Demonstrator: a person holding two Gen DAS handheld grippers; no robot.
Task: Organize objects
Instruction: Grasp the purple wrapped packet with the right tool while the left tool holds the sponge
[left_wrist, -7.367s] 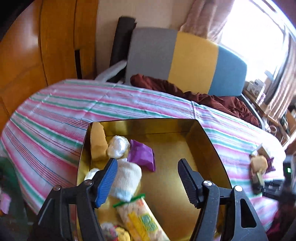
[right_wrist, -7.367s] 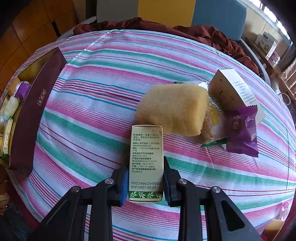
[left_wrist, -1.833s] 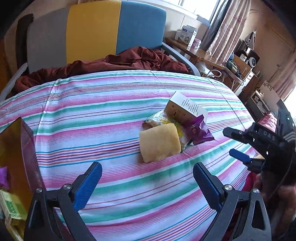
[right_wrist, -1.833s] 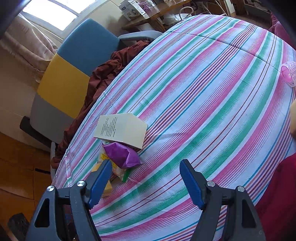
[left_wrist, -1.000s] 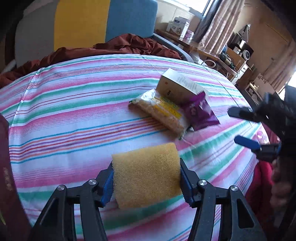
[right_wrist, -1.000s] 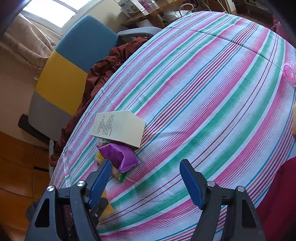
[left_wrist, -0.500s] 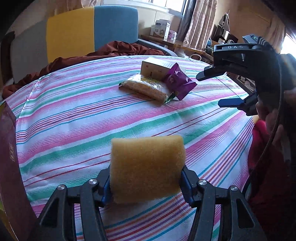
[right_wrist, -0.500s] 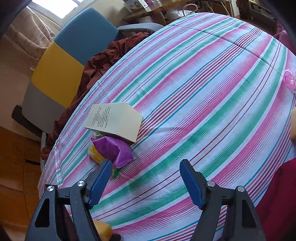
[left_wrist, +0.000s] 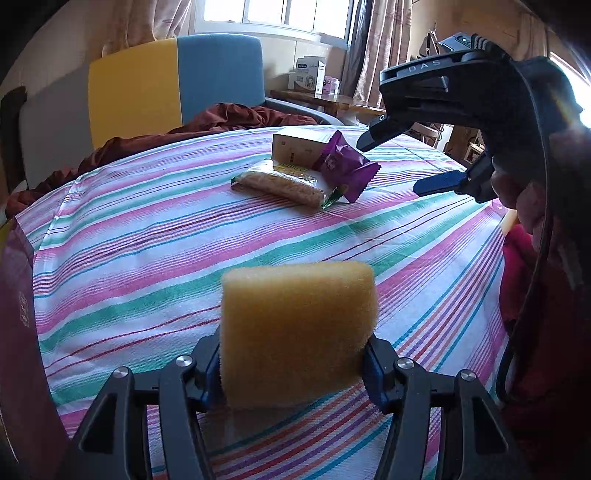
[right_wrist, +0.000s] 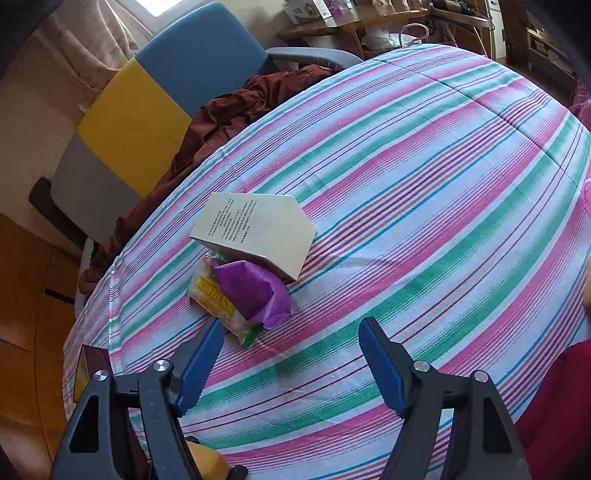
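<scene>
My left gripper (left_wrist: 297, 354) is shut on a yellow sponge (left_wrist: 297, 332) and holds it above the striped tablecloth (left_wrist: 147, 236). Farther on lie a cream box (left_wrist: 299, 146), a purple packet (left_wrist: 343, 166) and a yellow snack bar in clear wrap (left_wrist: 284, 182), bunched together. My right gripper (right_wrist: 291, 354) is open and empty, hovering just this side of the purple packet (right_wrist: 255, 291), the snack bar (right_wrist: 218, 306) and the cream box (right_wrist: 255, 229). The right gripper also shows in the left wrist view (left_wrist: 399, 162), open, at the right.
The maroon wall of the storage box (left_wrist: 18, 332) stands at the far left; its corner shows in the right wrist view (right_wrist: 88, 373). A grey, yellow and blue chair (left_wrist: 155, 85) with a dark red cloth (left_wrist: 229, 120) stands behind the table. A side table with boxes (left_wrist: 314, 77) is beyond.
My left gripper closed on the yellow sponge and has lifted it off the cloth, swinging left toward the box. My right gripper stayed open and drifted slightly closer to the packets.
</scene>
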